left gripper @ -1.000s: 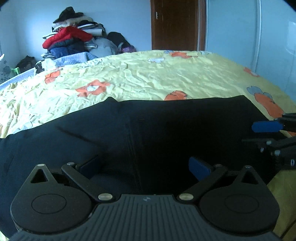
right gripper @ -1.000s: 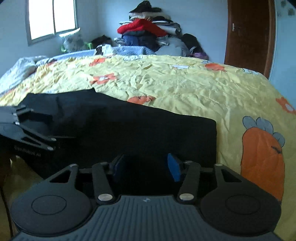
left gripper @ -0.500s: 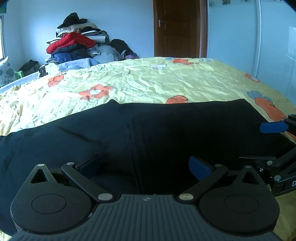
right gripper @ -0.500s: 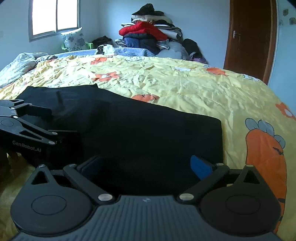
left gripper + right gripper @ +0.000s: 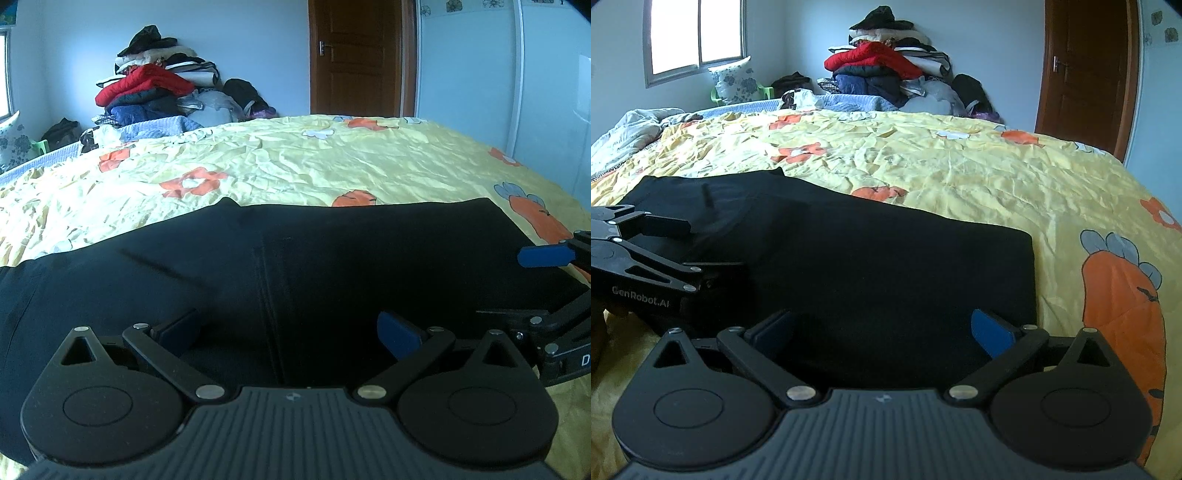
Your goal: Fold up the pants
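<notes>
Black pants (image 5: 295,266) lie flat and folded lengthwise on the yellow flowered bedspread (image 5: 295,162); they also show in the right wrist view (image 5: 868,266). My left gripper (image 5: 288,328) is open and empty, just above the pants' near edge. My right gripper (image 5: 882,328) is open and empty over the pants' right end. The right gripper shows at the right edge of the left wrist view (image 5: 546,288), the left gripper at the left edge of the right wrist view (image 5: 646,254).
A pile of clothes (image 5: 159,92) stands at the far side of the bed against the wall. A brown door (image 5: 358,55) is behind the bed. A window (image 5: 694,33) and a pillow (image 5: 733,79) are far left.
My right gripper has opened from nearly shut to wide open. Both grippers have drawn back and risen slightly; the pants lie still.
</notes>
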Demonstrator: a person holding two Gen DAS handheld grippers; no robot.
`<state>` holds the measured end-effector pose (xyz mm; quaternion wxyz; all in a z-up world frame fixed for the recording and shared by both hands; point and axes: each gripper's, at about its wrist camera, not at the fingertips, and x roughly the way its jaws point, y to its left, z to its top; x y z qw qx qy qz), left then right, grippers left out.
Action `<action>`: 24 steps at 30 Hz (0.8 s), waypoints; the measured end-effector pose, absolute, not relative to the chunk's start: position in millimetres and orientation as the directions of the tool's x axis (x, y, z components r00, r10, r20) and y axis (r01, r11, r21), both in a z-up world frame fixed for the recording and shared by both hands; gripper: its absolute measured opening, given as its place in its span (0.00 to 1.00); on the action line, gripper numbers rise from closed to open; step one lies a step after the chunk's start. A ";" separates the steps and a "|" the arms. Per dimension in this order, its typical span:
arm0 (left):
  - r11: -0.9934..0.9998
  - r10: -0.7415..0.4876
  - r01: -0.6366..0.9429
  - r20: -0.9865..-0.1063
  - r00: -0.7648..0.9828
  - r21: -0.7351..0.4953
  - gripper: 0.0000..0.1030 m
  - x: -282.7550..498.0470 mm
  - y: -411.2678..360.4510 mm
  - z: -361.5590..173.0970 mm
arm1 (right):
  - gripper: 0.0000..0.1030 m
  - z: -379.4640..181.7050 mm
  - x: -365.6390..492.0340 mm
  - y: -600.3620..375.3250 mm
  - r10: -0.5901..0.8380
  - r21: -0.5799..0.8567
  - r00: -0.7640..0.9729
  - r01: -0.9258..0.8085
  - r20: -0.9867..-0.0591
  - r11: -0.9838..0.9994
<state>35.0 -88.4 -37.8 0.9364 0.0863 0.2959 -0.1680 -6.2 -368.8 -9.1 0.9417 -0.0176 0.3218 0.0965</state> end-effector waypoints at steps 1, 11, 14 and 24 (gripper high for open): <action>0.929 -0.262 0.365 -0.583 0.769 0.063 1.00 34.6 -88.5 -37.8 | 1.00 -9.1 -6.2 -368.7 0.169 0.027 0.774 -0.193 -0.610 0.981; 0.942 -0.253 0.334 -0.576 0.777 0.036 1.00 20.7 -61.7 -19.1 | 1.00 2.9 -6.9 -364.1 0.141 0.042 0.766 -0.148 -0.627 0.988; 0.966 -0.183 0.253 -0.540 0.822 0.056 1.00 10.2 -25.7 -3.8 | 1.00 32.5 -14.1 -338.2 0.242 0.081 0.815 -0.235 -0.526 0.969; 0.968 0.043 -0.185 -0.621 0.783 -0.167 0.99 9.5 141.6 22.0 | 1.00 56.1 -9.1 -145.3 0.470 -0.242 0.712 -0.651 -0.521 0.719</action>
